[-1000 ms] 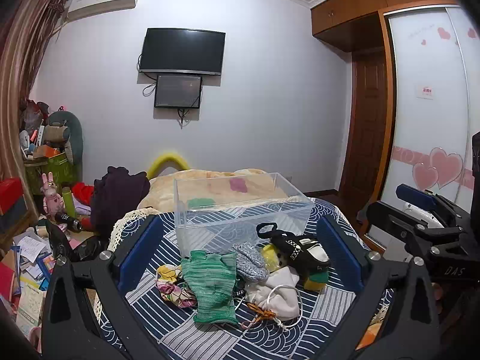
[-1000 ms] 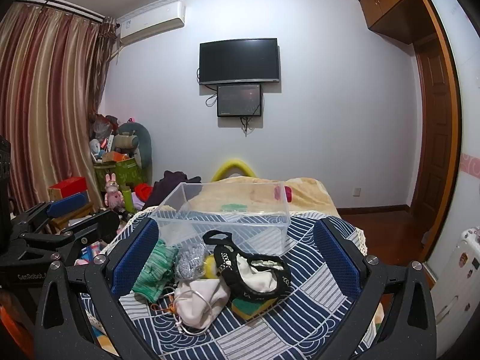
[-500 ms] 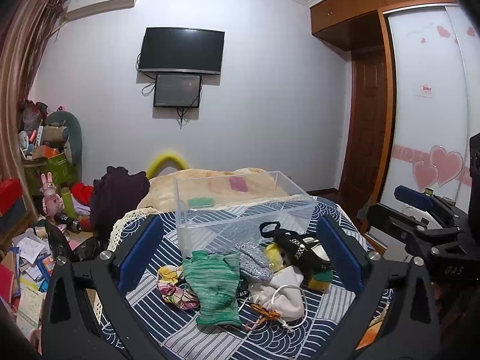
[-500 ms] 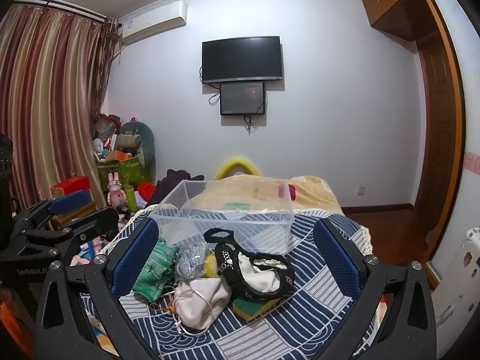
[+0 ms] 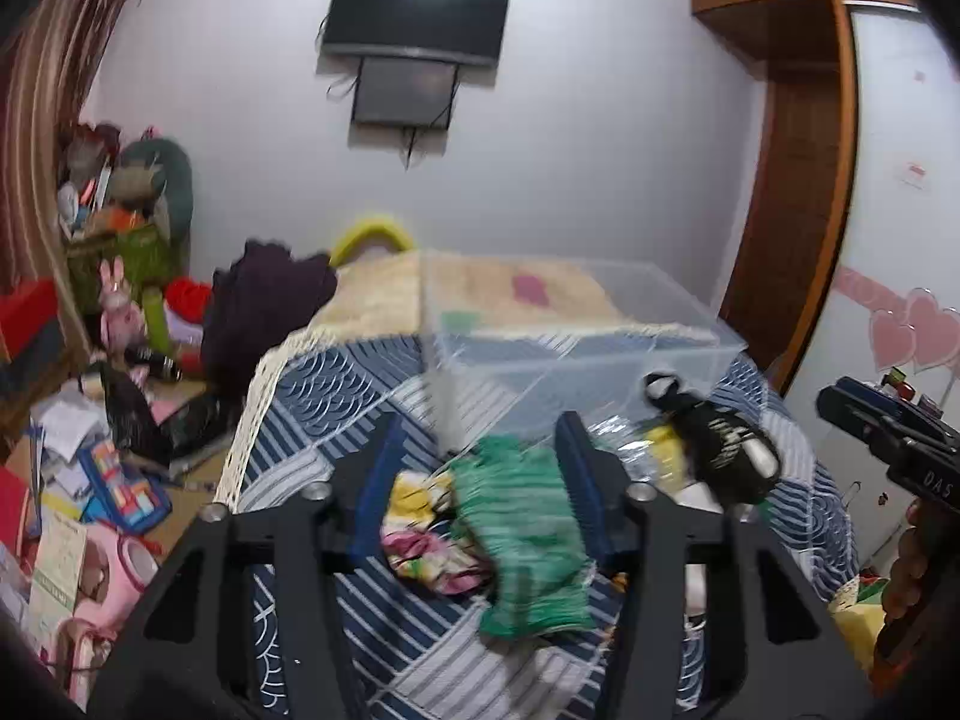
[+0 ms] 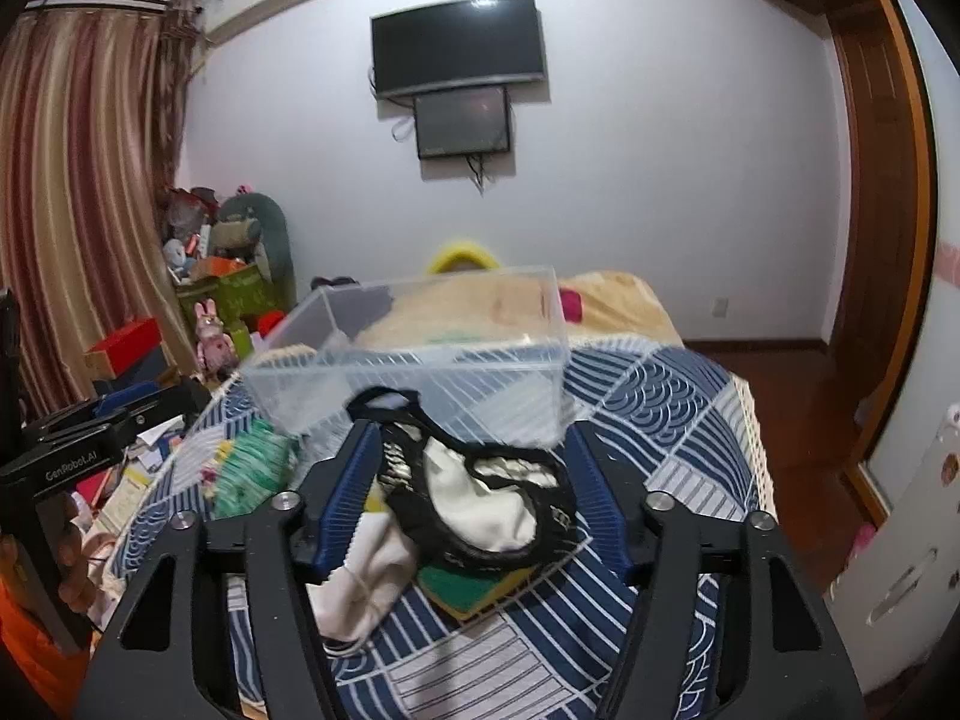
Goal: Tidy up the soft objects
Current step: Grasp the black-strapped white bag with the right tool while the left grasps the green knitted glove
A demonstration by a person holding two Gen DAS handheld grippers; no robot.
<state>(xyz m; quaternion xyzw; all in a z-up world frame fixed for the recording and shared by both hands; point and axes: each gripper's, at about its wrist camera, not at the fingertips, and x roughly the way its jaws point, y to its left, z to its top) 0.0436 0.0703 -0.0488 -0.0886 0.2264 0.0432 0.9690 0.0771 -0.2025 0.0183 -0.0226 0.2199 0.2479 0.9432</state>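
A pile of soft things lies on the blue patterned bedspread [image 5: 312,396] in front of a clear plastic box [image 5: 564,354]. My left gripper [image 5: 480,480] is open, its blue pads on either side of a green knit glove [image 5: 522,534] and a yellow-pink floral cloth [image 5: 420,540]. My right gripper [image 6: 471,498] is open around a black-and-white fabric pouch [image 6: 480,504], which lies on a white drawstring bag [image 6: 366,576] and a green-yellow sponge [image 6: 474,591]. The clear box [image 6: 420,372] stands just beyond. The glove also shows in the right wrist view [image 6: 252,474].
The bed's lace edge [image 5: 252,420] drops to a cluttered floor on the left with papers, toys and a pink rabbit [image 5: 120,306]. A dark garment [image 5: 264,306] lies at the bed's far left. A wardrobe and door stand to the right.
Both grippers have moved forward and down over the pile, and their fingers now stand narrower. The left one now brackets the green glove, the right one the black-and-white pouch.
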